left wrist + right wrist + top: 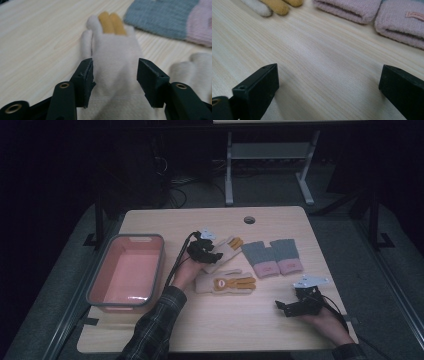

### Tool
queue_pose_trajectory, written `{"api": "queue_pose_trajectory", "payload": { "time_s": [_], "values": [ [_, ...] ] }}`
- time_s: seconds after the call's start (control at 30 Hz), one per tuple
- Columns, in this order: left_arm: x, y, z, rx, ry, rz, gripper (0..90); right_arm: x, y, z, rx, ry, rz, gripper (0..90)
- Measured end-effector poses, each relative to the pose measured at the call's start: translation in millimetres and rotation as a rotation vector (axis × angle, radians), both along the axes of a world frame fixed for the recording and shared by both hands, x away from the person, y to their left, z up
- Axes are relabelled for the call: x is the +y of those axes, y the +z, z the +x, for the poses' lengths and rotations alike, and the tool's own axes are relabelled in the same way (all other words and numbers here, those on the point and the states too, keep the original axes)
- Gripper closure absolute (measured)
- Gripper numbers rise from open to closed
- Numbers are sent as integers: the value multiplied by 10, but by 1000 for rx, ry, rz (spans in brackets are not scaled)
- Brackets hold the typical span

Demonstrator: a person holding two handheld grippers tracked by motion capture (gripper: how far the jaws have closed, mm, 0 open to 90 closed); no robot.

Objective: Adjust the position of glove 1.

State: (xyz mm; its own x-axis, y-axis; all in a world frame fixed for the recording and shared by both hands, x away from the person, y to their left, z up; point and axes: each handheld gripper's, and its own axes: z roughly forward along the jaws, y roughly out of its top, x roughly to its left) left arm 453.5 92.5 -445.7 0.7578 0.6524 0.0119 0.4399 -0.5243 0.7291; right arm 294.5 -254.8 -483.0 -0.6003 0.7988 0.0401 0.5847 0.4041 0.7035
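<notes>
On the wooden table (215,320), mid-scene: two cream gloves with orange fingers.

Far glove (223,251) — lies slanted, fingers pointing far and right. Left gripper (209,256) is set over its cuff end; in the left gripper view the glove (116,75) fills the space between the jaws, which stand about half open, one on each side of the cloth. Whether the pads already press on it cannot be told; the cloth shows no pinch.

Near glove (226,283) — lies flat just near of the first, bear face up, fingers pointing right.

Grey mittens (272,256) — a pair with pink cuffs, side by side, just right of the gloves, cuffs toward the near edge.

Pink bin (127,272) — grey-rimmed, at the table's left side, well apart from the gloves.

Right gripper (286,308) — near right corner, held low over bare wood, jaws wide apart with nothing between them; its own view (327,85) shows plain tabletop between the jaws, glove fingertips and mitten cuffs beyond.
</notes>
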Motion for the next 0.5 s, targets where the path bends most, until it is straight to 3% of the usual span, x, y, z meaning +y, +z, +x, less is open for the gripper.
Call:
{"api": "queue_pose_trajectory", "payload": {
  "time_s": [0.13,0.3,0.33,0.37,0.5],
  "values": [
    [-26,-58,44,7,-1,18,539,1,0,-1,0,-1,1,24],
    [-38,-52,56,27,10,15,753,1,0,-1,1,-1,1,24],
    [-28,-39,61,27,11,14,753,1,0,-1,0,-1,1,24],
    [-16,-20,61,23,18,6,854,1,0,-2,2,-2,1,24],
    [26,23,88,47,21,-6,869,1,1,-2,2,-3,1,24]
  ]
}}
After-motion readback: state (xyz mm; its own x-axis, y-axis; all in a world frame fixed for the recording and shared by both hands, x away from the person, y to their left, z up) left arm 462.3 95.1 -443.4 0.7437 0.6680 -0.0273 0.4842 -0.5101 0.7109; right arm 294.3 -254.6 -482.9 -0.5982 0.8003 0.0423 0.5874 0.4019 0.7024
